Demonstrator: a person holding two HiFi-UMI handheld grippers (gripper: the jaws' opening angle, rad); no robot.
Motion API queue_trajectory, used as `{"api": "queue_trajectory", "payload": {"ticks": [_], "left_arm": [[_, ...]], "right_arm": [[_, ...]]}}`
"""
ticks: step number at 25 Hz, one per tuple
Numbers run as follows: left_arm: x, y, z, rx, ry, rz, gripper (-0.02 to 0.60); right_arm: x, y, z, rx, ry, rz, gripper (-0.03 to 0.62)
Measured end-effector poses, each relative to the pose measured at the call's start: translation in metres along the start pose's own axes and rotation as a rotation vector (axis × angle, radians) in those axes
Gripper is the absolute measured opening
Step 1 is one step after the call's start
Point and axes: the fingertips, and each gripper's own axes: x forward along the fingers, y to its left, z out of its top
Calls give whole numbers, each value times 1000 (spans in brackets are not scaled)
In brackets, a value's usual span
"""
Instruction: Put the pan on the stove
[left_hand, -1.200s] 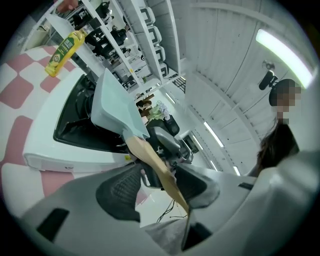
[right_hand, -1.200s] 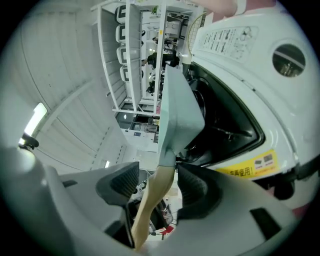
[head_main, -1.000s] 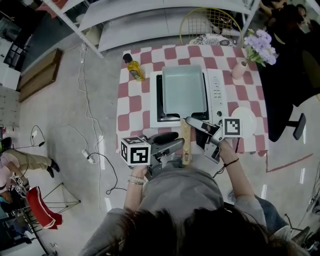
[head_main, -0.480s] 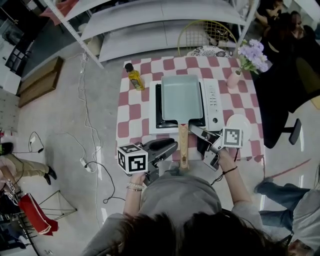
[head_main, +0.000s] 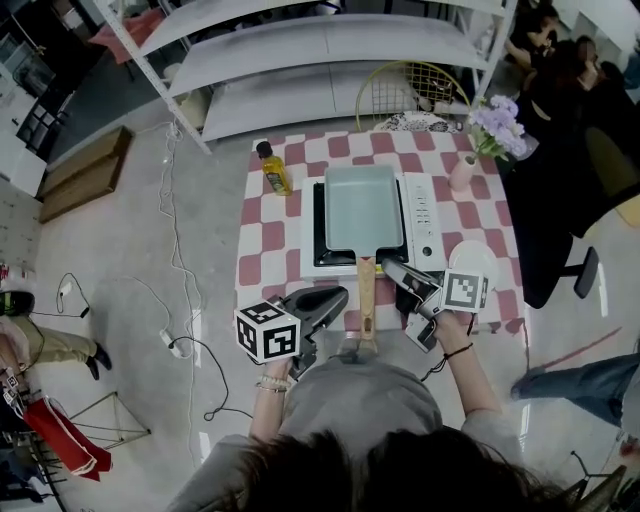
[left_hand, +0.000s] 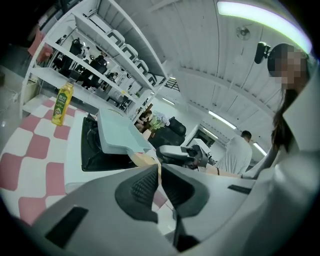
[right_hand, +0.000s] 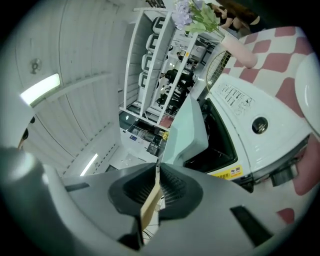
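The pale green rectangular pan sits on the black top of the white stove, its wooden handle pointing back at me. My left gripper hovers just left of the handle, its jaws closing to a thin slit with nothing between them. My right gripper sits just right of the handle near the stove's front edge, also closing on nothing. The left gripper view shows the left gripper aimed at the pan. In the right gripper view, the pan lies beyond the right gripper.
A yellow oil bottle stands at the checked table's far left corner. A white plate lies right of the stove, a pink vase of purple flowers behind it. A wire basket and shelves stand beyond; cables cross the floor at left.
Both grippers' jaws have gone from wide open to nearly together. The grippers stay on either side of the handle, and the pan remains on the stove.
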Motion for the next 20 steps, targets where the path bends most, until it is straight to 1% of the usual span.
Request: {"api": "queue_trajectory", "payload": {"ticks": [1, 2, 4, 5, 7, 8, 11, 15, 17, 20], "left_arm": [[-1, -1, 1, 10, -3, 7, 38], [-2, -1, 1, 22, -3, 16, 38], [-5, 1, 0, 50, 4, 42, 36], [-6, 3, 0, 65, 7, 57, 35], [-8, 6, 0, 90, 4, 82, 34], [-10, 7, 1, 100, -3, 93, 32], [-16, 11, 4, 135, -27, 131, 31], [-24, 15, 13, 184, -73, 186, 29], [-29, 19, 16, 206, -93, 217, 28], [-36, 23, 21, 215, -122, 250, 26]], "right_arm": [[-3, -2, 0, -12, -4, -18, 40], [-3, 1, 1, -24, -10, -15, 38], [-2, 12, 3, -41, -29, 27, 34], [-4, 13, 3, -48, -36, 21, 32], [-14, -2, 3, -80, -35, -88, 31], [-17, -7, 4, -105, -35, -125, 29], [-17, -1, 9, -220, -39, -115, 25], [-18, 6, 14, -381, -34, -159, 23], [-18, 7, 15, -442, -32, -180, 23], [-18, 9, 17, -508, -32, -197, 23]]}}
